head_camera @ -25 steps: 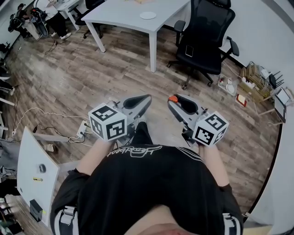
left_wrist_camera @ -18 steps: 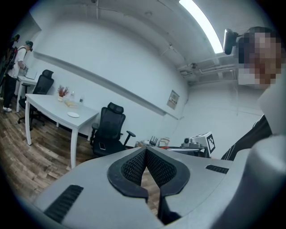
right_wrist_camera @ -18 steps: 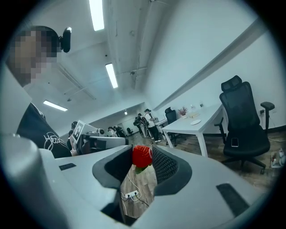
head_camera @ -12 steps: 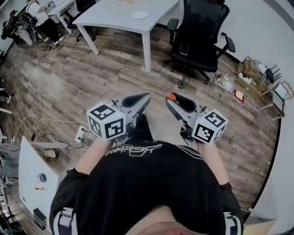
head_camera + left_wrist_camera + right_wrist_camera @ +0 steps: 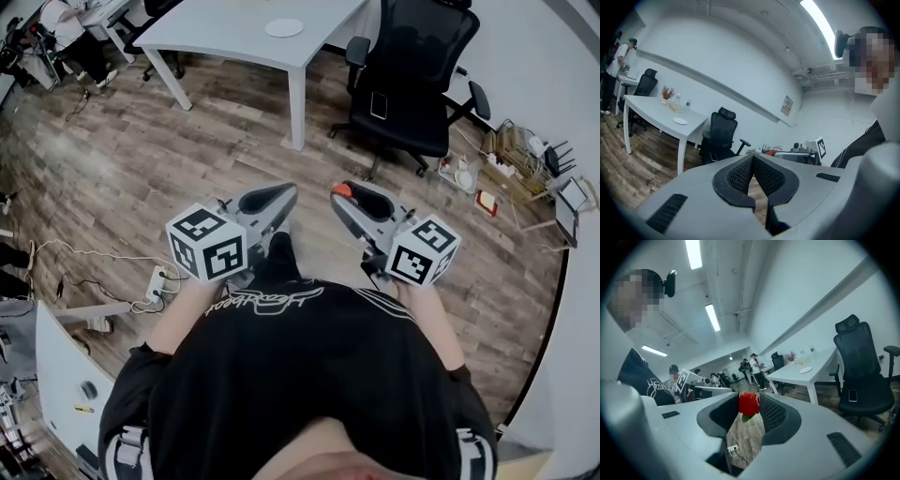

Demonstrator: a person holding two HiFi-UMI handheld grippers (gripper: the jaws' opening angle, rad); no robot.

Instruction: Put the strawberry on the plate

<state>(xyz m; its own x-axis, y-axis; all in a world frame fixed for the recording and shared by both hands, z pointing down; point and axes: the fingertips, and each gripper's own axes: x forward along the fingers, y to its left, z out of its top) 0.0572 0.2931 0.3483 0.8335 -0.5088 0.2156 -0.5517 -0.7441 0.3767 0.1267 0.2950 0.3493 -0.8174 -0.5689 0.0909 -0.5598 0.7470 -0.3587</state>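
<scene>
The right hand-held gripper (image 5: 341,194) is held just in front of the person's black shirt, and its jaws are pinching the strawberry (image 5: 748,402) between the ribbed pads near their tips. The fruit is red, with a bit of green at its lower end, and it is held in the air, well apart from the plate. Beside it, the left hand-held gripper (image 5: 279,193) has its jaws pressed together at the tips, with nothing between them. Both point forward and away from the body.

Below them is the wooden floor (image 5: 141,159), where a white power strip (image 5: 156,281) lies with cables running off to the person's left.

Farther out, ahead and to the right, stands a black office chair (image 5: 417,56) with a phone (image 5: 379,104) lying on its seat. To the left of the chair is a white tabletop (image 5: 225,28), and the small white plate (image 5: 283,28) sits on it near the chair-side end; nothing shows on the plate. Beyond that, at the far left, a person (image 5: 66,19) stands at another desk.
</scene>
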